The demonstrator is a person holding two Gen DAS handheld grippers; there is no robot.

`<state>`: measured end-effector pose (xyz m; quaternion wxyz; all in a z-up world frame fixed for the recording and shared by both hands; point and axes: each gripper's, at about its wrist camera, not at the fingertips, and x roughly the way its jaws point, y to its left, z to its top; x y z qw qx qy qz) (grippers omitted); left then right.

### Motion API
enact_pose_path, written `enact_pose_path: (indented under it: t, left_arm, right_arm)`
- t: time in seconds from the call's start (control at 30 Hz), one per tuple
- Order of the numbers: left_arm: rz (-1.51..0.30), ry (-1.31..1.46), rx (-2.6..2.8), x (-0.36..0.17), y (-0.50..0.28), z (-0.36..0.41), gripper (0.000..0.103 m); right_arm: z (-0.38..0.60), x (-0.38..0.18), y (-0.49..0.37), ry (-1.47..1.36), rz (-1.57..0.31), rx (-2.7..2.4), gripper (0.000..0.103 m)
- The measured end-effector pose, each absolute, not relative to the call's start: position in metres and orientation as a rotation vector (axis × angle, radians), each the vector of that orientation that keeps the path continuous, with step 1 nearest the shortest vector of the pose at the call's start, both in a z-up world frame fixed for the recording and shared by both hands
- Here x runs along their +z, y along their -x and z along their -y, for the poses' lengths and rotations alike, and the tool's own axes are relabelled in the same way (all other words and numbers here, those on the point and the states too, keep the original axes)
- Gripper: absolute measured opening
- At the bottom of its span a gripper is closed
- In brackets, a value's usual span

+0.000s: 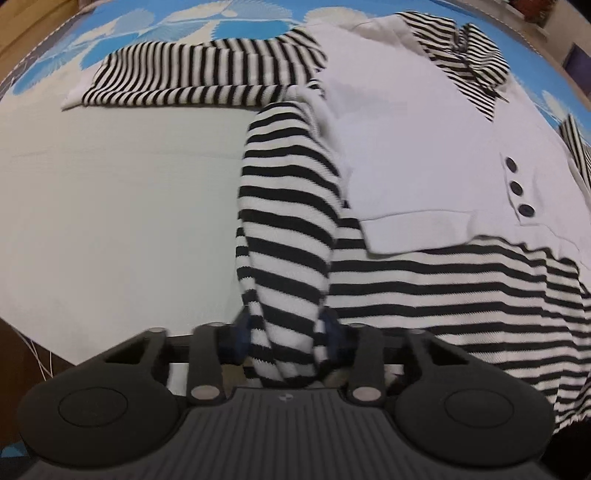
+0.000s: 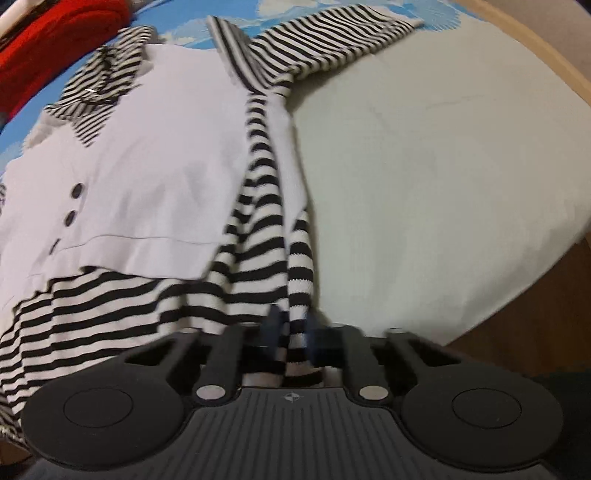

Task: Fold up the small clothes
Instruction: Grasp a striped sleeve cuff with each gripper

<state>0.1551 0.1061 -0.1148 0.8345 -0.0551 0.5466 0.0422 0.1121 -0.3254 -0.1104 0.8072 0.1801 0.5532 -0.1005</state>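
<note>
A small top lies flat, with a white front panel (image 1: 406, 147) bearing three dark buttons (image 1: 515, 188), and a black-and-white striped collar (image 1: 469, 59), sleeves and hem. In the left wrist view one striped sleeve (image 1: 199, 74) stretches out at the top left. My left gripper (image 1: 284, 332) is shut on a thick bunched fold of the striped side edge (image 1: 288, 221), which is drawn up towards the camera. In the right wrist view my right gripper (image 2: 291, 328) is shut on a thin striped edge (image 2: 299, 266) on the top's other side. That side's sleeve (image 2: 325, 40) lies at the top.
The top rests on a pale sheet (image 1: 110, 203) over a blue and white patterned cover (image 1: 147, 22). Red cloth (image 2: 55, 40) lies beyond the collar in the right wrist view. A wooden edge (image 2: 535, 48) borders the sheet at the right.
</note>
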Motion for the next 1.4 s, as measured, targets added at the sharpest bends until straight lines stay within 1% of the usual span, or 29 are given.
enact_pose_path:
  t: [0.03, 0.1, 0.17, 0.27, 0.43, 0.47, 0.57, 0.6, 0.63, 0.67, 0.7, 0.73, 0.77, 0.8, 0.83, 0.87, 0.93, 0.97, 1.07, 1.13, 1.17, 1.27, 1.3, 1.33, 1.4]
  left_arm:
    - [-1.158, 0.11, 0.085, -0.114, -0.154, -0.104, 0.025]
    - [-1.15, 0.11, 0.076, -0.112, -0.152, -0.101, 0.014]
    - [-1.144, 0.107, 0.071, -0.108, -0.147, -0.097, 0.011]
    - [-1.16, 0.105, 0.056, -0.101, -0.136, -0.092, 0.009]
    - [-1.184, 0.171, 0.016, -0.098, -0.12, -0.091, 0.011]
    - [-1.195, 0.17, 0.037, -0.099, -0.121, -0.093, 0.013]
    - [-1.21, 0.206, 0.094, -0.098, -0.124, -0.104, 0.029]
    - [-1.193, 0.209, 0.103, -0.093, -0.123, -0.105, 0.03]
    - [-1.16, 0.196, 0.105, -0.087, -0.121, -0.103, 0.03]
    - [-1.115, 0.17, 0.099, -0.078, -0.119, -0.099, 0.031]
    - [-1.06, 0.136, 0.08, -0.07, -0.115, -0.094, 0.032]
    - [-1.017, 0.111, 0.056, -0.063, -0.113, -0.089, 0.032]
    - [-0.991, 0.095, 0.032, -0.06, -0.112, -0.084, 0.033]
    - [-0.984, 0.083, 0.006, -0.06, -0.113, -0.078, 0.033]
    - [-1.001, 0.078, -0.011, -0.064, -0.113, -0.075, 0.033]
    - [-1.044, 0.071, -0.021, -0.071, -0.116, -0.073, 0.036]
    - [-1.185, 0.022, -0.002, -0.096, -0.123, -0.07, 0.037]
    - [-1.223, -0.008, 0.027, -0.104, -0.123, -0.069, 0.038]
    - [-1.157, 0.004, 0.016, -0.091, -0.121, -0.067, 0.041]
    - [-1.087, 0.016, 0.006, -0.076, -0.117, -0.066, 0.05]
    - [-1.064, 0.021, 0.008, -0.071, -0.116, -0.065, 0.056]
    - [-1.007, 0.039, 0.019, -0.061, -0.116, -0.062, 0.061]
    - [-0.98, 0.034, 0.026, -0.056, -0.116, -0.062, 0.066]
    - [-0.955, 0.026, 0.031, -0.051, -0.118, -0.063, 0.07]
    - [-0.885, 0.02, 0.036, -0.041, -0.117, -0.065, 0.079]
  right_arm:
    - [0.325, -0.109, -0.113, -0.381, -1.177, -0.208, 0.004]
    - [0.328, -0.106, -0.112, -0.387, -1.165, -0.209, 0.003]
    - [0.335, -0.104, -0.11, -0.397, -1.152, -0.23, 0.003]
    - [0.346, -0.099, -0.107, -0.38, -1.123, -0.277, 0.002]
    - [0.362, -0.095, -0.111, -0.328, -1.069, -0.368, 0.003]
    - [0.361, -0.098, -0.113, -0.31, -1.074, -0.371, 0.003]
    - [0.352, -0.101, -0.115, -0.268, -1.097, -0.34, 0.004]
    - [0.351, -0.097, -0.113, -0.266, -1.083, -0.334, 0.005]
    - [0.351, -0.09, -0.11, -0.278, -1.051, -0.327, 0.009]
    - [0.35, -0.083, -0.107, -0.295, -1.007, -0.316, 0.015]
    - [0.348, -0.076, -0.105, -0.303, -0.966, -0.295, 0.028]
    - [0.345, -0.071, -0.102, -0.297, -0.931, -0.267, 0.035]
    - [0.341, -0.071, -0.103, -0.281, -0.925, -0.244, 0.046]
    - [0.337, -0.075, -0.105, -0.267, -0.948, -0.218, 0.051]
    - [0.332, -0.084, -0.109, -0.257, -1.007, -0.181, 0.052]
    - [0.327, -0.096, -0.114, -0.247, -1.087, -0.149, 0.052]
    - [0.319, -0.119, -0.117, -0.201, -1.216, -0.137, 0.052]
    - [0.315, -0.12, -0.116, -0.174, -1.207, -0.15, 0.052]
    - [0.311, -0.105, -0.119, -0.15, -1.135, -0.139, 0.052]
    - [0.309, -0.099, -0.116, -0.149, -1.097, -0.114, 0.052]
    - [0.309, -0.098, -0.116, -0.146, -1.09, -0.111, 0.052]
    - [0.309, -0.092, -0.116, -0.134, -1.028, -0.139, 0.052]
    - [0.308, -0.087, -0.112, -0.142, -0.988, -0.148, 0.052]
    - [0.311, -0.079, -0.109, -0.165, -0.932, -0.153, 0.052]
    - [0.314, -0.062, -0.103, -0.205, -0.815, -0.16, 0.054]
